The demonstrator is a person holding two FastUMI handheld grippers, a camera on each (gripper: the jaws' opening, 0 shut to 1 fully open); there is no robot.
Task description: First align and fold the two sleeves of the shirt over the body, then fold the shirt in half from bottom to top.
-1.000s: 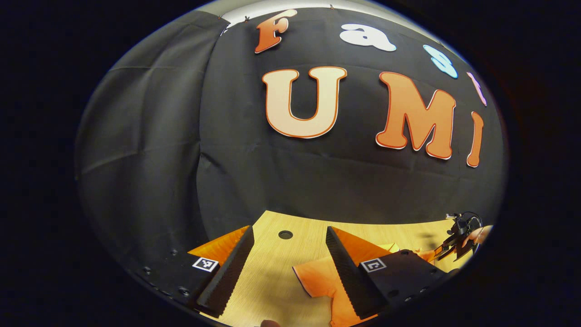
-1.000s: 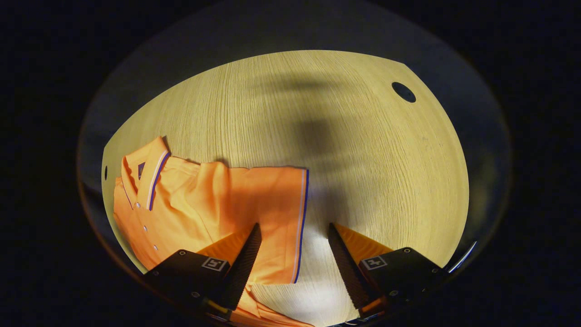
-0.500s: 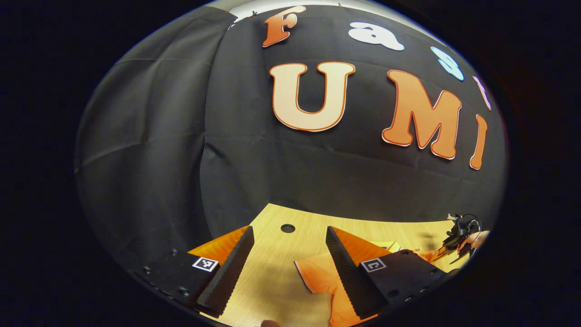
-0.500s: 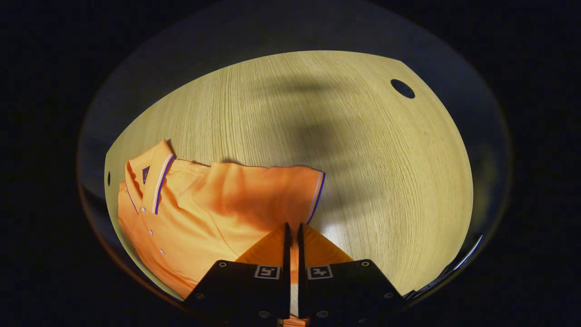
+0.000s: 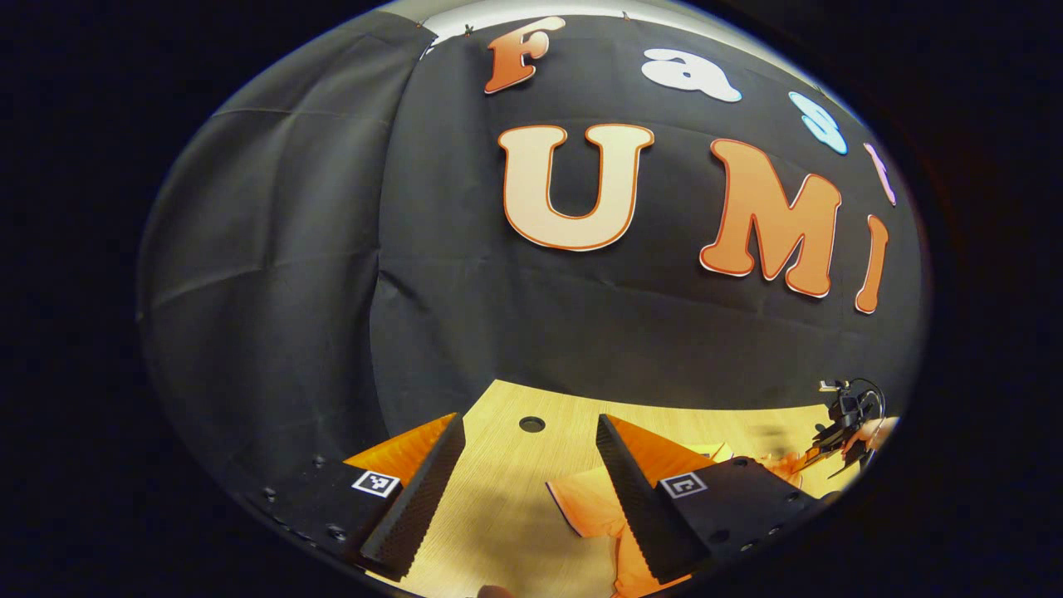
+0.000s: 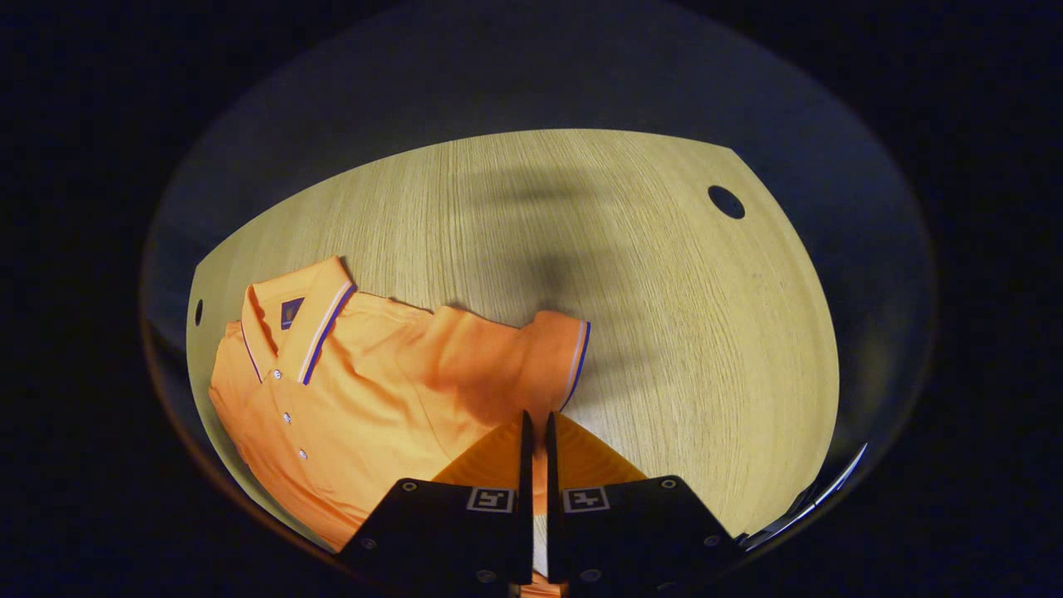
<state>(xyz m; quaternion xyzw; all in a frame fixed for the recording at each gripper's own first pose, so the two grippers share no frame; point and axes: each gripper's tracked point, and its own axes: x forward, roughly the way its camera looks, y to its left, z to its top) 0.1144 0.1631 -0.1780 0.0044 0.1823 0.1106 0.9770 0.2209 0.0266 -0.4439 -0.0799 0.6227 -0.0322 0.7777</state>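
Half a second on, the right gripper (image 6: 536, 428) stays clamped on the sleeve (image 6: 531, 353) of the orange polo shirt (image 6: 365, 390), its fingers pressed together on the cloth; the sleeve, flat on the wooden table (image 6: 664, 332) a second ago, is now bunched and drawn up toward the camera, its blue-edged cuff curled. The shirt lies collar-up at the table's left in the right gripper view. The left gripper (image 5: 527, 448) hovers level above the table, fingers wide apart, much as before, the other sleeve (image 5: 590, 507) lying beside its right finger. Far right, the other gripper (image 5: 843, 428) shows in a hand.
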